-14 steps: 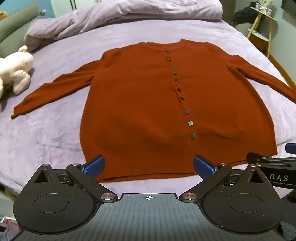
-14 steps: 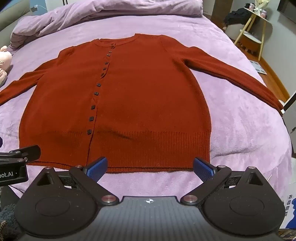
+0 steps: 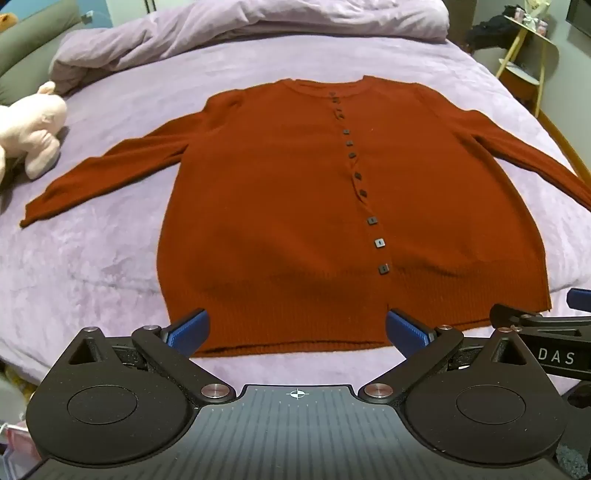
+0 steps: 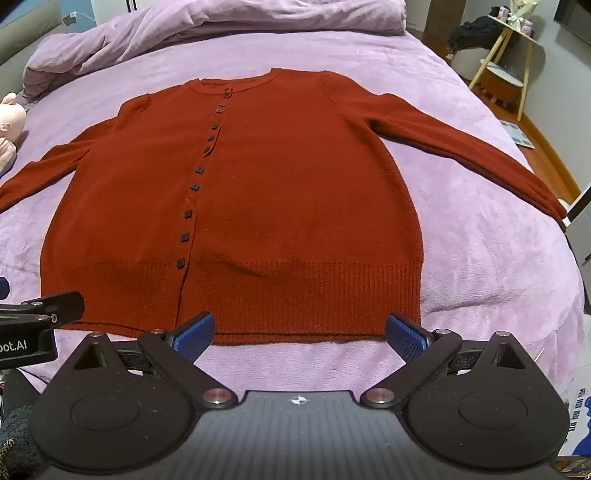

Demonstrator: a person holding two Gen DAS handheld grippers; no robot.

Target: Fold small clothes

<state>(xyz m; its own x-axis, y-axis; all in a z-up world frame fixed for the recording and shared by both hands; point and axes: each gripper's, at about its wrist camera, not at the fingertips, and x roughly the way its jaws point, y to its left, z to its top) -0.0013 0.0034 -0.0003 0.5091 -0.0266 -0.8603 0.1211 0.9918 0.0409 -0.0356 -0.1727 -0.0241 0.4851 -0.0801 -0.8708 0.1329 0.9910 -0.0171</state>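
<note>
Left wrist view: rust cardigan (image 3: 280, 206) flat on bed (image 3: 92, 258), buttoned, sleeves splayed, hem nearest. Left gripper (image 3: 295, 328) spread wide, empty, over hem. Right gripper (image 4: 299, 330) likewise. Judgement: pinch left sleeve (image 3: 107, 173) cuff, fold across body, keep hem undisturbed.

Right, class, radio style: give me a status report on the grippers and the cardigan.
Left gripper open, empty. Right gripper open, empty. Red cardigan flat on bed, buttoned, sleeves spread, unfolded. Plush toy beside one sleeve, not touching.

One cardigan (image 3: 280, 206), one plush toy (image 3: 31, 129), two claws, one duvet (image 3: 221, 33).
</note>
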